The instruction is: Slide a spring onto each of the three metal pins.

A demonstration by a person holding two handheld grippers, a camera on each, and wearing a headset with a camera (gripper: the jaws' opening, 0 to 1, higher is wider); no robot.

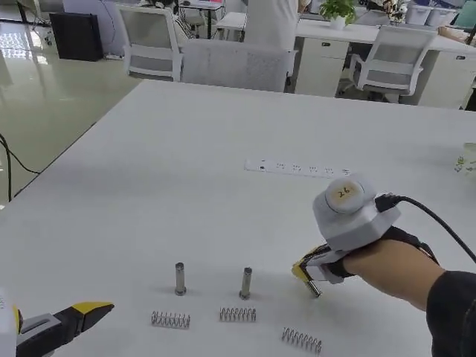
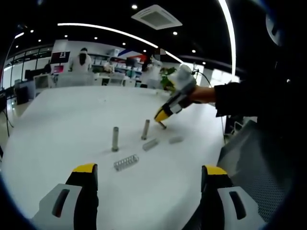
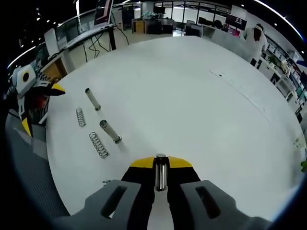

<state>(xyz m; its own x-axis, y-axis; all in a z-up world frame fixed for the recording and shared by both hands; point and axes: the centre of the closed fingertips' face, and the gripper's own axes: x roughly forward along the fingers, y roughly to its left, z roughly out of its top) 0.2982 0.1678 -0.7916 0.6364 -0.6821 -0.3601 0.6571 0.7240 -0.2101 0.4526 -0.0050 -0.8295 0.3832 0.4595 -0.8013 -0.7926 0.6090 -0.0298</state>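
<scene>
**Right claw clamped on a pin, left claw gaping**

My right claw point(image 3: 160, 163) is closed on the third pin point(image 3: 160, 173), which stands up between the jaws in the right gripper view. In the head view that claw point(image 1: 305, 269) sits low over the table point(image 1: 223, 126), and the pin's end pokes out below it, tilted. I cannot tell whether it touches the tabletop.

My left claw point(image 2: 148, 170) holds nothing, its jaws spread wide. In the head view it lies at the near left corner, well apart from the parts.

The first pin point(image 1: 180, 278) and second pin point(image 1: 246, 282) stand upright side by side, with bare tabletop between them. Neither carries a spring. The left spring point(image 1: 170, 320) lies flat just in front of the first pin and the middle spring point(image 1: 237, 314) just in front of the second. The right spring point(image 1: 301, 340) lies nearest me, close to the bottom edge of the head view, below my right claw.

Beyond the pins the table is open and bare up to the power strip point(image 1: 297, 168). The table's left edge runs slantwise away from me, well apart from the parts.
</scene>
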